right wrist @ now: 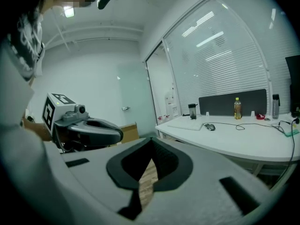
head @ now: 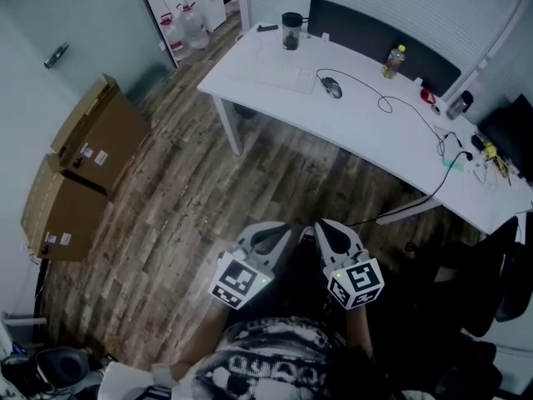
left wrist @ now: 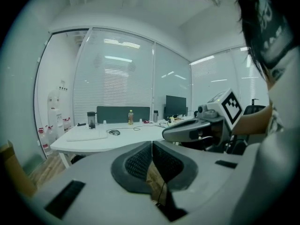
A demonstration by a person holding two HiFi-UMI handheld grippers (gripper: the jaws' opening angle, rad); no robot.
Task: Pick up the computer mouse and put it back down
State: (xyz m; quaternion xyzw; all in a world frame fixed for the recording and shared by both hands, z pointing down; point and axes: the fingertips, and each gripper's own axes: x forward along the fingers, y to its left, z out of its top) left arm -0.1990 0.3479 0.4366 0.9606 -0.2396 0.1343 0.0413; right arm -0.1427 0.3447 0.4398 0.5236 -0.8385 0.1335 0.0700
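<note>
The dark computer mouse lies on the white desk far ahead, its cable trailing off to the right. It also shows small and distant in the left gripper view and the right gripper view. Both grippers are held close to the person's body, well short of the desk, over the wooden floor. My left gripper is shut with nothing in it, its pads meeting at the tip. Beside it, my right gripper is also shut and empty, pads together.
On the desk stand a white keyboard, a dark cup, a drink bottle and a monitor among cables. Cardboard boxes lean against the left wall. Water jugs stand at the back, a black chair at right.
</note>
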